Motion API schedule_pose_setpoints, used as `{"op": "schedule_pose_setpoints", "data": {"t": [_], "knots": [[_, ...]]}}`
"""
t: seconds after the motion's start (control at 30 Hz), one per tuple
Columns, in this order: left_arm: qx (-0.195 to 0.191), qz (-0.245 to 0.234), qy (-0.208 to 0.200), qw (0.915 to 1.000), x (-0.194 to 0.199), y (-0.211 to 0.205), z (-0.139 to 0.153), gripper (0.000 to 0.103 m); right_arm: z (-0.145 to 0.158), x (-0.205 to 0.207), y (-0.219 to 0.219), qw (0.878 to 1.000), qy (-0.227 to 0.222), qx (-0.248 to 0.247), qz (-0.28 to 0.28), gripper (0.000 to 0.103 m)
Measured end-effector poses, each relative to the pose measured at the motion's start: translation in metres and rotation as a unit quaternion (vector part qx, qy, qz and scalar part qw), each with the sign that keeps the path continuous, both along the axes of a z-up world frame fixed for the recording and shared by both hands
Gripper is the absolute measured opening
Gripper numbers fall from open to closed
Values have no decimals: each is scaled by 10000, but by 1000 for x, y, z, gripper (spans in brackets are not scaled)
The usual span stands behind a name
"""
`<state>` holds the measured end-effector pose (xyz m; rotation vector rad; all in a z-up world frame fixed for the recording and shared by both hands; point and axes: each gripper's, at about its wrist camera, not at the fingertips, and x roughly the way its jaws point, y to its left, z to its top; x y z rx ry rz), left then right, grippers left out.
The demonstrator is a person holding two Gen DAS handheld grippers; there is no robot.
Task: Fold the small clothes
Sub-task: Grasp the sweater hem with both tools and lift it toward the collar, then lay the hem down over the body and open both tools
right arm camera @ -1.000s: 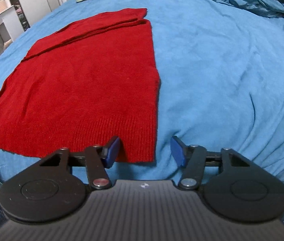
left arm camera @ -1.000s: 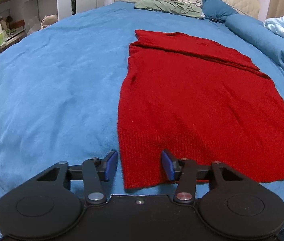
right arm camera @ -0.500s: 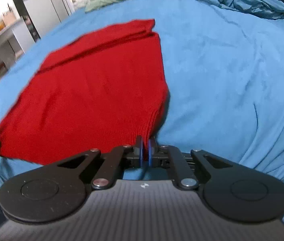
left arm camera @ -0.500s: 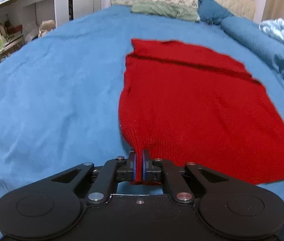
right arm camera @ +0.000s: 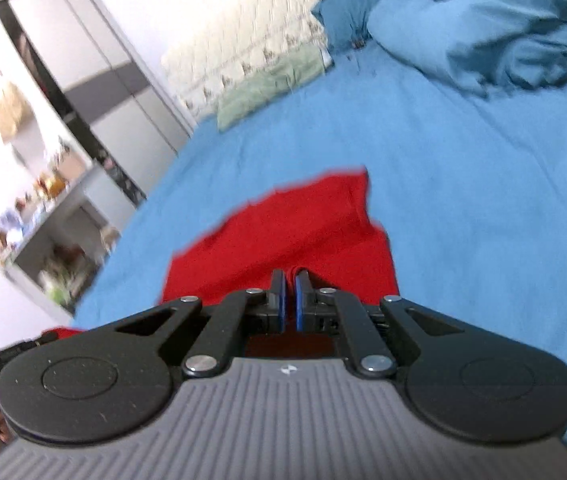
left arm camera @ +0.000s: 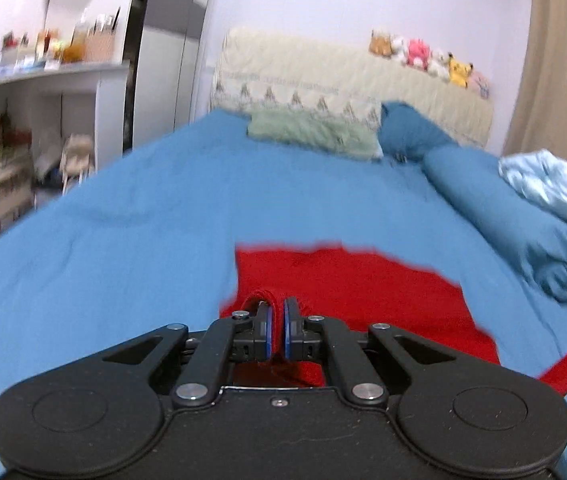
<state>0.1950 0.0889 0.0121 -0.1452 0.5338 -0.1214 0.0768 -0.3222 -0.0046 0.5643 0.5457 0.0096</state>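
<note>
Big blue bedsheet [left arm camera: 143, 216] fills most of the view, with a pale green pillow [left arm camera: 311, 134] and a darker blue pillow [left arm camera: 411, 130] at the far end, right up against a cream quilted headboard [left arm camera: 323, 76] that has a row of plush toys [left arm camera: 427, 56] lined up along its top right. Over on the right there's a rolled-up blue duvet [left arm camera: 523, 220] with a light blue blanket [left arm camera: 551, 184] bunched up on it. Far left is a white shelf unit [left arm camera: 43, 80] crammed with blurry clutter, next to a grey-and-white wardrobe [right arm camera: 115, 92], and a beige curtain [left arm camera: 563, 60] hangs at the far right.
</note>
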Motion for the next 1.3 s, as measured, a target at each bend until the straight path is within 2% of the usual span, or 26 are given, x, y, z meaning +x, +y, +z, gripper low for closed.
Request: {"op": "schedule_pose_setpoints", "data": {"t": [0.1, 0.2, 0.27, 0.37, 0.5, 0.67, 0.73, 0.77, 0.8, 0.83, 0.87, 0.9, 0.93, 1.0, 1.07, 1.2, 1.3], "knots": [[-50, 90, -128, 9999, 73, -4, 9, 5, 27, 73, -17, 9996, -202, -180, -91, 20], [-14, 266, 5, 9996, 147, -11, 0, 5, 31, 150, -27, 9991, -211, -301, -188, 20], [82, 337, 106, 9993, 189, -18, -21, 5, 16, 204, -36, 9993, -94, -216, -300, 20], [222, 427, 396, 9981, 238, -29, -63, 5, -17, 267, -41, 9979, 137, -470, -419, 20], [184, 547, 758, 9955, 275, -30, -111, 5, -61, 315, -43, 9964, 388, -608, -454, 20], [190, 561, 837, 9947, 304, -27, -128, 6, -82, 355, -44, 9940, 464, -872, -477, 20], [110, 640, 821, 9945, 306, -26, -127, 13, -90, 365, -41, 9926, 529, -1002, -438, 23], [97, 689, 749, 9948, 305, -24, -121, 28, -92, 365, -37, 9911, 512, -1145, -435, 26], [98, 708, 673, 9952, 301, -23, -116, 41, -91, 361, -33, 9890, 451, -1313, -503, 45], [112, 692, 549, 9960, 293, -23, -110, 65, -89, 354, -29, 9878, 366, -1425, -504, 61], [163, 615, 370, 9973, 284, -25, -103, 73, -89, 345, -23, 9874, 200, -1511, -436, 83], [239, 473, 157, 9985, 270, -27, -97, 73, -85, 335, -16, 9862, -73, -1616, -352, 90], [321, 296, 41, 9990, 259, -31, -95, 74, -84, 323, -7, 9836, -301, -1767, -218, 91], [341, -208, 154, 9991, 239, -37, -100, 74, -91, 312, 10, 9804, -281, -1941, 180, 91], [277, -608, 485, 9966, 230, -42, -119, 74, -106, 311, 23, 9792, -40, -1959, 537, 91], [439, -594, 1195, 9901, 224, -45, -164, 74, -139, 316, 35, 9785, 529, -1835, 779, 91], [548, -620, 1116, 9903, 216, -45, -166, 75, -158, 325, 30, 9724, 1216, -1882, 650, 91]]}}
